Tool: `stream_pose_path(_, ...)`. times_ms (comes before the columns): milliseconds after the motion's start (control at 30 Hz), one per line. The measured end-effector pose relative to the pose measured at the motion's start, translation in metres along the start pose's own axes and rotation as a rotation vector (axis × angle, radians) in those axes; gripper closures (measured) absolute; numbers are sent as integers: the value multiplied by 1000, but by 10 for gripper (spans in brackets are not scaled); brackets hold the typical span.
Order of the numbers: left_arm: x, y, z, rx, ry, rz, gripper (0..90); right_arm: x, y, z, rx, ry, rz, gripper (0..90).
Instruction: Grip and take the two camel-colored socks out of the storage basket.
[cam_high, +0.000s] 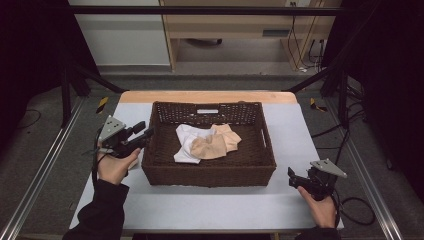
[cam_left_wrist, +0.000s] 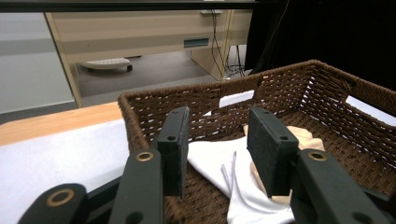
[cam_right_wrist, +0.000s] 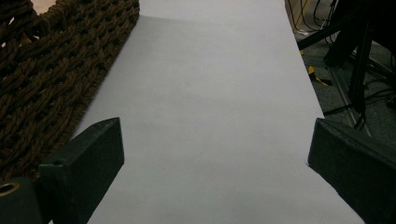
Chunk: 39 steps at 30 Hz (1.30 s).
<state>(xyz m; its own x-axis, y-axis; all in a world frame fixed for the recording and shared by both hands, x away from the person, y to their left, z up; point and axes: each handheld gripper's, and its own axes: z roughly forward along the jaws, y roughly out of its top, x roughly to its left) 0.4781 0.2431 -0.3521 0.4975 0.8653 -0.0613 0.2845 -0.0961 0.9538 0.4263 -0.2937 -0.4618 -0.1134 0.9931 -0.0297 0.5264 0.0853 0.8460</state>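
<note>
1. High view, left side: the left gripper (cam_high: 142, 136) is held in the person's left hand (cam_high: 116, 167) just beside the left wall of the wicker basket (cam_high: 210, 176), above the rim, jaws aimed into it. This placement suggests an approach to the cloths inside.
2. Left gripper view: the jaws stand moderately apart with nothing between them; they frame the white cloth (cam_left_wrist: 219, 163) across the basket's near-left rim. The rim lies directly under the jaws and is the obstacle to clear before any descent.
3. Centre: the basket sits mid-table on the pale grey table surface (cam_high: 300, 130). The white cloth (cam_high: 186, 145) lies crumpled on the basket floor, with a beige cloth (cam_high: 217, 144) overlapping its right side. Both are loose, so either would probably drag the other when lifted.
4. Right side: the right gripper (cam_high: 291, 176) is held low near the table's near-right corner, well apart from the basket, probably parked.
5. Right gripper view: the jaws are spread wide and empty over bare table, the basket's right wall (cam_right_wrist: 51, 70) to their left.
6. Surroundings: black frame bars and floor cables lie beyond the table, clear of both grippers.
</note>
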Motion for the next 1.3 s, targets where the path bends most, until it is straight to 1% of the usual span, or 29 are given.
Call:
stream_pose_path(133, -7, 8, 10, 4, -1, 13, 580, 0, 0, 0, -1, 0, 0, 40)
stream_pose_path(167, -7, 8, 10, 4, -1, 13, 580, 0, 0, 0, -1, 0, 0, 40)
stream_pose_path(267, -12, 12, 17, -4, -2, 10, 582, 0, 0, 0, -3, 0, -1, 41)
stream_pose_path(300, -12, 12, 17, -4, -2, 10, 583, 0, 0, 0, -3, 0, -1, 41)
stream_pose_path(400, -17, 15, 24, -8, -5, 12, 590, 0, 0, 0, -1, 1, -1, 43)
stream_pose_path(567, -21, 16, 33, -1, -11, 16, 592, 0, 0, 1, -3, -2, -3, 43)
stream_pose_path(700, -30, 20, 44, 6, -22, 21, 594, 0, 1, 1, -2, 1, -1, 43)
stream_pose_path(733, -30, 20, 44, 6, -22, 21, 594, 0, 1, 1, -2, 1, -1, 43)
stream_pose_path(867, -41, 23, 54, 5, -36, 34, 592, 0, 1, 1, -3, 3, 1, 43)
stream_pose_path(1100, -50, 20, 69, 18, -49, 37, 586, 0, 1, 1, -2, 4, 1, 43)
stream_pose_path(1300, -57, 16, 85, 40, -58, 35, 570, 0, 1, 2, -1, 8, -1, 44)
